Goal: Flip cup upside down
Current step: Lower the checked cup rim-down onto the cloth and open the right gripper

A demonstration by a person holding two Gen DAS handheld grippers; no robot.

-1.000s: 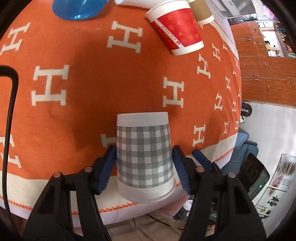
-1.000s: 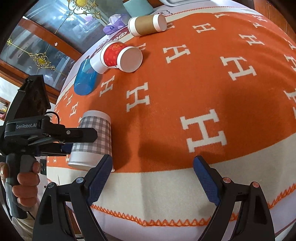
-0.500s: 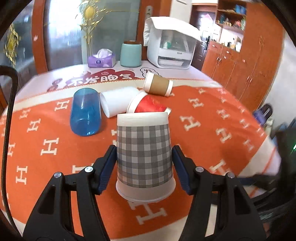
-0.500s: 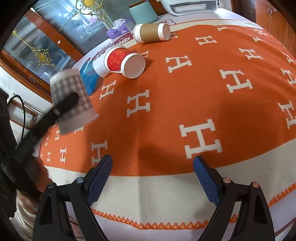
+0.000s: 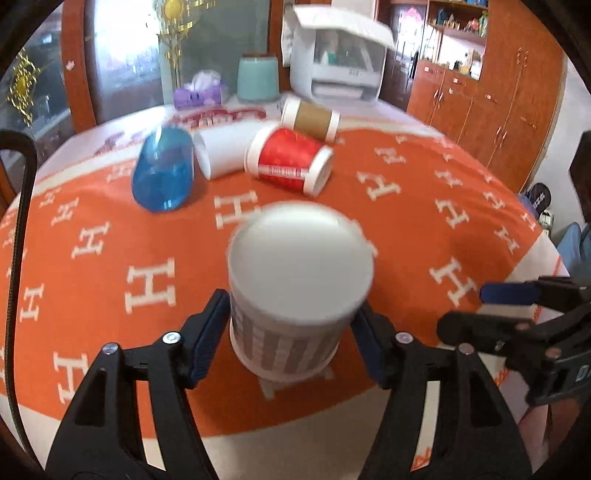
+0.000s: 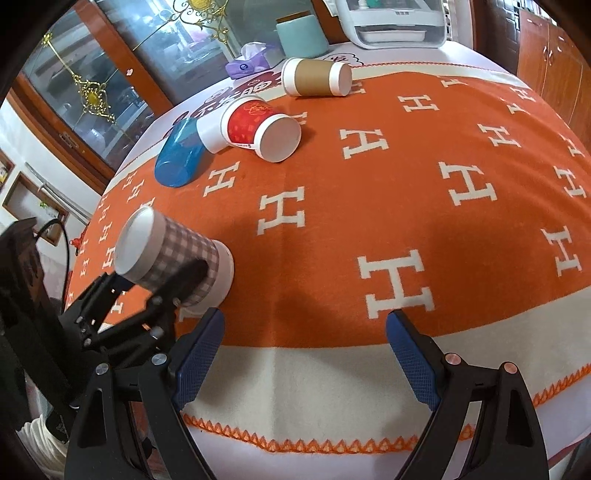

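Observation:
A grey-and-white checked paper cup (image 5: pixel 291 317) is clamped between the blue pads of my left gripper (image 5: pixel 293 332). Its white base faces the camera and its rim points down at the orange cloth. In the right wrist view the cup (image 6: pixel 173 258) is tilted, rim low by the cloth's near left edge; whether the rim touches is unclear. My right gripper (image 6: pixel 303 354) is open and empty over the cream border of the cloth. It also shows at the right of the left wrist view (image 5: pixel 517 306).
Lying on the orange H-patterned cloth (image 6: pixel 406 184) are a blue tumbler (image 6: pixel 179 157), a white cup (image 6: pixel 210 133), a red paper cup (image 6: pixel 260 129) and a brown paper cup (image 6: pixel 316 77). A teal container (image 6: pixel 301 31), tissue box (image 6: pixel 249 61) and white appliance (image 6: pixel 395 18) stand behind.
My left gripper has lowered the checked cup from mid-air towards the cloth, tipping it so its base faces the left wrist camera. The right gripper has hardly moved.

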